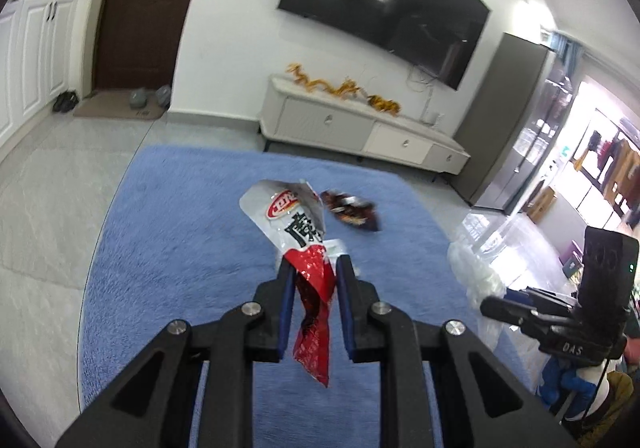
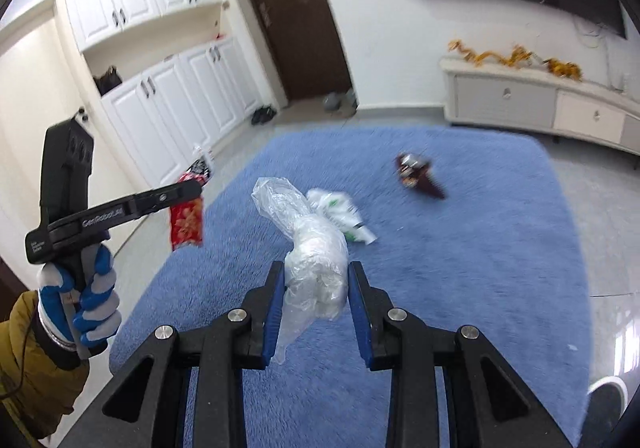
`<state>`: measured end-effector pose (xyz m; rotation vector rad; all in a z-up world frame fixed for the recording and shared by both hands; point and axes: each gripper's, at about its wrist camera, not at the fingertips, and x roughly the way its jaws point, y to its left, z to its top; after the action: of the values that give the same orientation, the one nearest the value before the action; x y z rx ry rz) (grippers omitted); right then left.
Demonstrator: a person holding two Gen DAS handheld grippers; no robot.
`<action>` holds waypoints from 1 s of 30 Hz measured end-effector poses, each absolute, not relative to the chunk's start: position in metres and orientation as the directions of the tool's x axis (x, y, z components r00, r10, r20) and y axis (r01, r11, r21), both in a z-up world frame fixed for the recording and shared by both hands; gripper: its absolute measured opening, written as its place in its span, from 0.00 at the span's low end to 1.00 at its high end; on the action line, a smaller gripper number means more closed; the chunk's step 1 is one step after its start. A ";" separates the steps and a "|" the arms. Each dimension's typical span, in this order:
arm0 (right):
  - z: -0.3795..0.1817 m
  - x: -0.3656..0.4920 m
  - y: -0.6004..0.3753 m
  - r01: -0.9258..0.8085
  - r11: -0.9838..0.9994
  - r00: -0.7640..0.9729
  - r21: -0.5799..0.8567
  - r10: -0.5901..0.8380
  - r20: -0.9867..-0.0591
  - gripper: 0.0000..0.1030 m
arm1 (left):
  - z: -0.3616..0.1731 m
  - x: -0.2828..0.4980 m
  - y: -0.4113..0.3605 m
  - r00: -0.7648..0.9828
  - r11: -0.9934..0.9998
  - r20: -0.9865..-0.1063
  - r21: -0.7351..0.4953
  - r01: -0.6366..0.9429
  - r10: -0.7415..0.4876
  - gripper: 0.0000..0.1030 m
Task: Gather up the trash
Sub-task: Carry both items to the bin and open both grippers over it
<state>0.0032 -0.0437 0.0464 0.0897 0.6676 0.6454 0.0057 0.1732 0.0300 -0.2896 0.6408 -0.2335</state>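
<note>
The left gripper [image 1: 313, 264] clenches a glossy red-and-white foil wrapper [image 1: 298, 232]; the right gripper [image 2: 316, 272] grasps a crinkled clear plastic bag [image 2: 312, 248] (over fuzzy blue rug [image 2: 480, 248]).

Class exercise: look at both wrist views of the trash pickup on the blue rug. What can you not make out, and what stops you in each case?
- Dark wrapper on the rug: right wrist view, motion blur hides its print.
- Red-and-white snack wrapper: left wrist view, the left gripper covers its middle, so the label is partly hidden.
- Clear plastic bag in the right gripper: crumpled; contents unreadable.
- White wrapper: right wrist view, partly behind the bag.
</note>
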 end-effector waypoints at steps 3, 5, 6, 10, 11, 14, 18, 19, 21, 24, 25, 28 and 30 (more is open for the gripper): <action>0.059 -0.008 -0.074 -0.488 0.825 0.655 0.287 0.563 -0.505 0.28 | 0.048 -0.001 0.151 0.782 0.932 -0.531 -0.319 0.171 -0.325 0.18; 0.068 -0.014 -0.099 -0.450 0.846 0.697 0.286 0.533 -0.480 0.28 | 0.060 -0.004 0.134 0.784 0.929 -0.518 -0.309 0.202 -0.342 0.18; 0.071 -0.018 -0.110 -0.430 0.858 0.717 0.281 0.513 -0.471 0.28 | 0.064 -0.004 0.127 0.784 0.928 -0.513 -0.306 0.214 -0.350 0.18; 0.078 -0.034 -0.150 -0.347 0.906 0.789 0.243 0.422 -0.447 0.28 | 0.081 -0.005 0.090 0.773 0.915 -0.498 -0.296 0.275 -0.393 0.18; 0.079 -0.039 -0.163 -0.326 0.913 0.804 0.245 0.405 -0.436 0.28 | 0.083 -0.003 0.082 0.769 0.913 -0.498 -0.292 0.286 -0.400 0.18; 0.080 -0.051 -0.197 -0.258 0.936 0.843 0.241 0.340 -0.417 0.28 | 0.090 0.003 0.047 0.747 0.901 -0.506 -0.277 0.333 -0.432 0.18; 0.077 -0.070 -0.244 -0.158 0.961 0.880 0.228 0.242 -0.408 0.28 | 0.097 0.011 -0.011 0.709 0.877 -0.517 -0.255 0.407 -0.479 0.18; 0.076 -0.073 -0.257 -0.132 0.965 0.887 0.228 0.218 -0.408 0.28 | 0.098 0.015 -0.027 0.697 0.869 -0.520 -0.251 0.427 -0.493 0.18; 0.071 -0.082 -0.284 -0.072 0.969 0.897 0.238 0.167 -0.409 0.28 | 0.098 0.023 -0.060 0.666 0.847 -0.530 -0.247 0.471 -0.525 0.18; 0.060 -0.094 -0.319 0.021 0.971 0.902 0.239 0.085 -0.423 0.28 | 0.094 0.032 -0.113 0.610 0.809 -0.550 -0.247 0.534 -0.571 0.18; 0.057 -0.098 -0.330 0.049 0.970 0.901 0.237 0.059 -0.429 0.28 | 0.090 0.033 -0.137 0.585 0.792 -0.560 -0.243 0.560 -0.586 0.18; 0.043 -0.109 -0.363 0.127 0.961 0.894 0.247 -0.003 -0.448 0.28 | 0.080 0.036 -0.185 0.529 0.753 -0.583 -0.241 0.612 -0.617 0.18; 0.030 -0.115 -0.383 0.183 0.948 0.883 0.259 -0.042 -0.468 0.28 | 0.072 0.038 -0.220 0.488 0.723 -0.599 -0.239 0.648 -0.635 0.18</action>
<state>-0.1148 -0.3831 0.0304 0.3032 0.4768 -0.1187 0.0383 -0.2201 0.0721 0.0194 0.7198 -0.7800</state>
